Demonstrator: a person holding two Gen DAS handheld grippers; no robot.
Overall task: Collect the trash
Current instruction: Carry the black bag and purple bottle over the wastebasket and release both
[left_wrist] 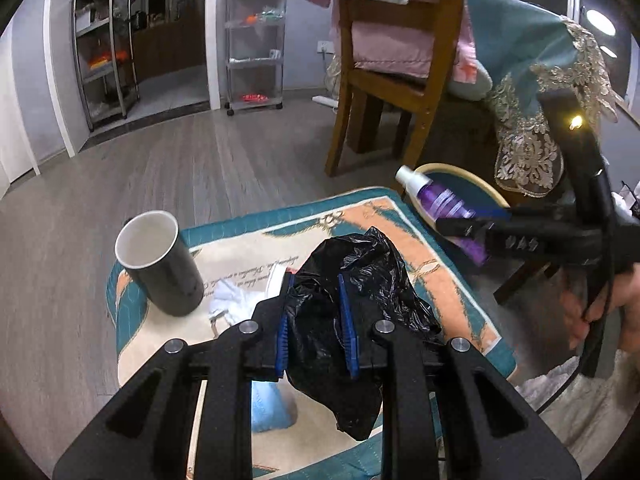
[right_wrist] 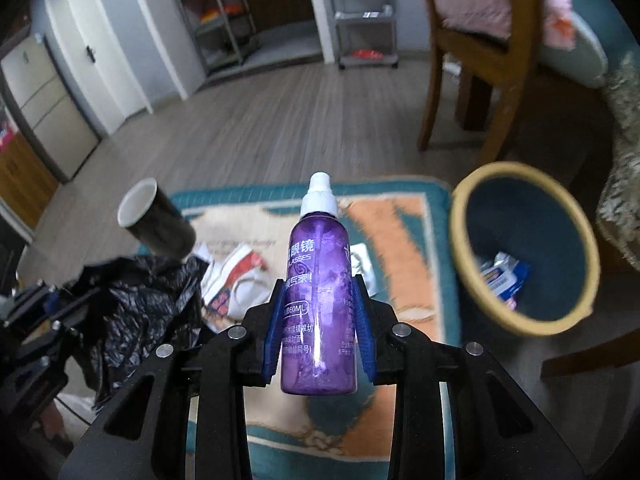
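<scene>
My left gripper point(left_wrist: 316, 300) is shut on a crumpled black plastic bag point(left_wrist: 360, 276), lifted above the patterned mat point(left_wrist: 432, 256); the bag point(right_wrist: 136, 300) also shows at the left of the right wrist view. My right gripper point(right_wrist: 318, 304) is shut on a purple spray bottle point(right_wrist: 320, 292) with a white cap, held up over the mat point(right_wrist: 392, 220). From the left wrist view the bottle point(left_wrist: 440, 200) hangs in front of the bin point(left_wrist: 472, 184). The blue bin point(right_wrist: 524, 248) with a yellow rim stands to the right and holds some wrappers. White paper scraps point(right_wrist: 240, 276) lie on the mat.
A black paper cup point(left_wrist: 160, 260) with a white inside stands at the mat's left edge. A wooden chair point(left_wrist: 392, 64) with pink and blue cloths stands behind the bin, beside a lace-trimmed teal cover point(left_wrist: 536, 92). Wheeled shelves point(left_wrist: 256, 40) stand by the far wall across grey wood flooring.
</scene>
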